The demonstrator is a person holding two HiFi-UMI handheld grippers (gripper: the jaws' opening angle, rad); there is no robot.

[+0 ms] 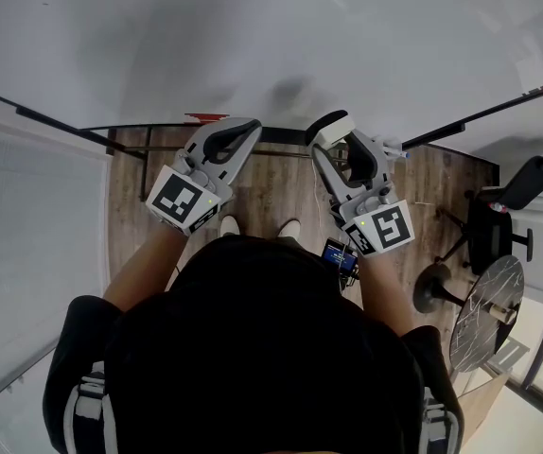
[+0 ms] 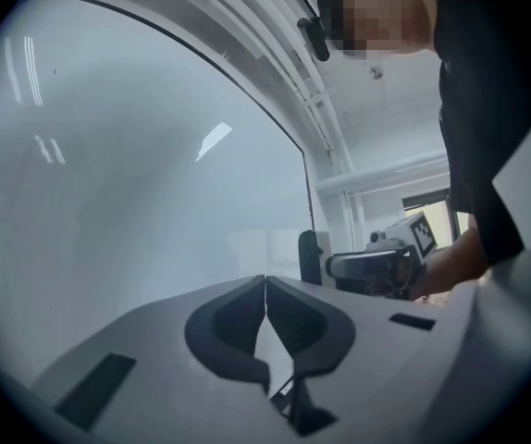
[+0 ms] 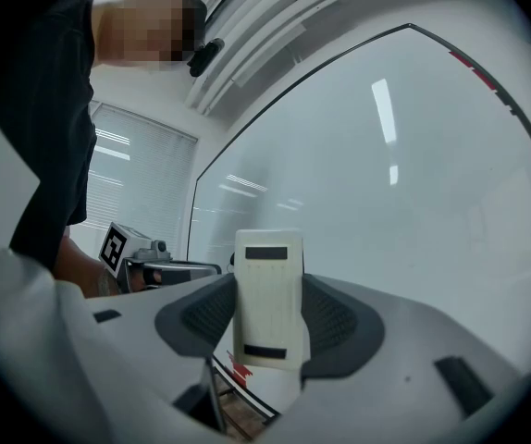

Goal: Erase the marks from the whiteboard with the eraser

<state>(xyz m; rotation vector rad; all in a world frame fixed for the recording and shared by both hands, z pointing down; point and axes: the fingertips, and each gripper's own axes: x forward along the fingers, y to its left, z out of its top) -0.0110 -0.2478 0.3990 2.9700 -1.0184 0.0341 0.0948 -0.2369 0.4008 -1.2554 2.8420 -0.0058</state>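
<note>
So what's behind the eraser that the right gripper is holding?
The whiteboard. Above and beside the eraser it looks blank. The patch straight behind the eraser is covered, so any marks there can't be seen.

No word, number or brand could be read anywhere. The marker cubes [image 1: 182, 200] on the left claw [image 1: 245, 129] and the right claw [image 1: 336, 142] bore only black-and-white square code patterns, without letters. The eraser [image 3: 267, 308] carried two plain dark bars. A red patch [image 1: 205, 118] at the edge of the whiteboard [image 1: 253, 26] and a small lit screen [image 1: 340, 256] were too small to read.
</note>
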